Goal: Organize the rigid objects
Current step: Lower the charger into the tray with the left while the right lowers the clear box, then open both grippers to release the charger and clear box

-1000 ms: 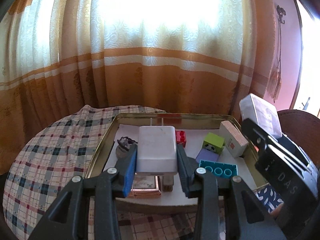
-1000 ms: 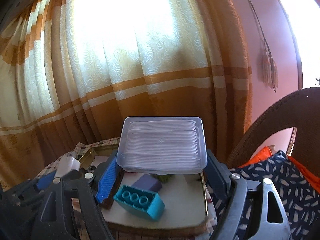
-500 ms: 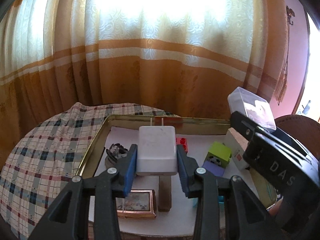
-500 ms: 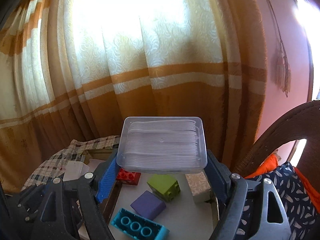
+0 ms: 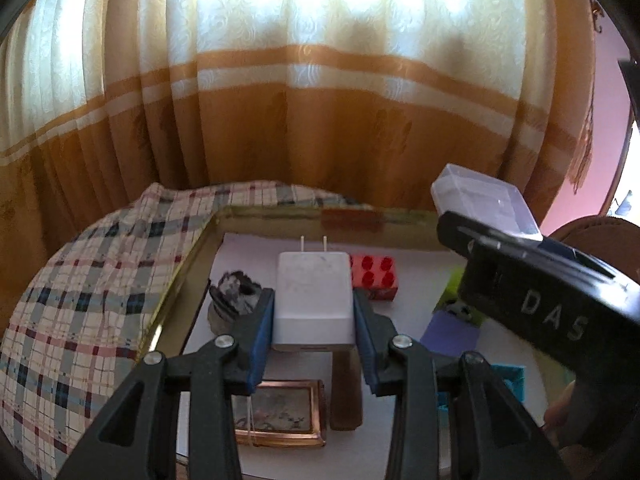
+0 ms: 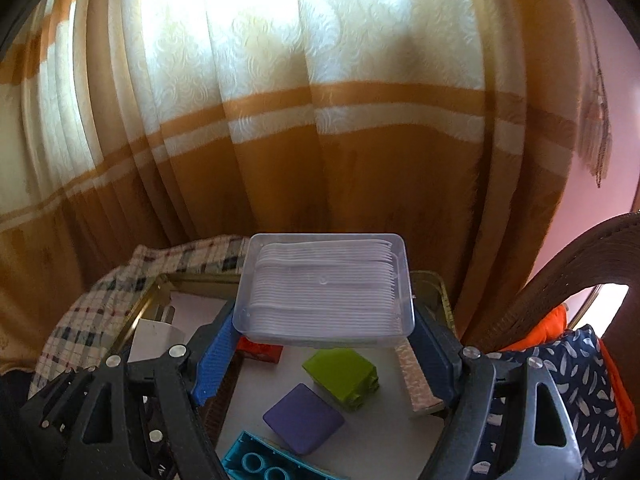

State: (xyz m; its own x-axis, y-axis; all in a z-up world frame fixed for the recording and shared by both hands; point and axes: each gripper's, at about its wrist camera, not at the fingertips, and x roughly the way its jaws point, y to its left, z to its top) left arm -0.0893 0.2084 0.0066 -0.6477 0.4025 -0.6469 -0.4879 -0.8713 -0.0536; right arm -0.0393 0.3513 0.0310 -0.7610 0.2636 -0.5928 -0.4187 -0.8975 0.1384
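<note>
My left gripper (image 5: pixel 314 322) is shut on a white plug charger (image 5: pixel 313 300) and holds it above the gold-rimmed tray (image 5: pixel 192 264). My right gripper (image 6: pixel 322 338) is shut on a clear plastic box of white cutlery (image 6: pixel 326 286), held above the same tray (image 6: pixel 444 300); the box also shows in the left wrist view (image 5: pixel 484 204). On the tray lie a red brick (image 5: pixel 374 272), a green block (image 6: pixel 344 376), a purple block (image 6: pixel 302 418), a teal brick (image 6: pixel 260 460) and a pale speckled block (image 6: pixel 416 376).
A dark stone-like lump (image 5: pixel 234 300), a copper picture frame (image 5: pixel 280 412) and a brown stick (image 5: pixel 346 392) lie on the tray's left part. A checked cloth (image 5: pixel 80 300) covers the table. Curtains hang behind; a wicker chair (image 6: pixel 560 272) with cushions stands at the right.
Both grippers have moved forward over the tray while keeping their holds. The red brick and green block now appear closer; the teal brick has slid toward the bottom edge of view.
</note>
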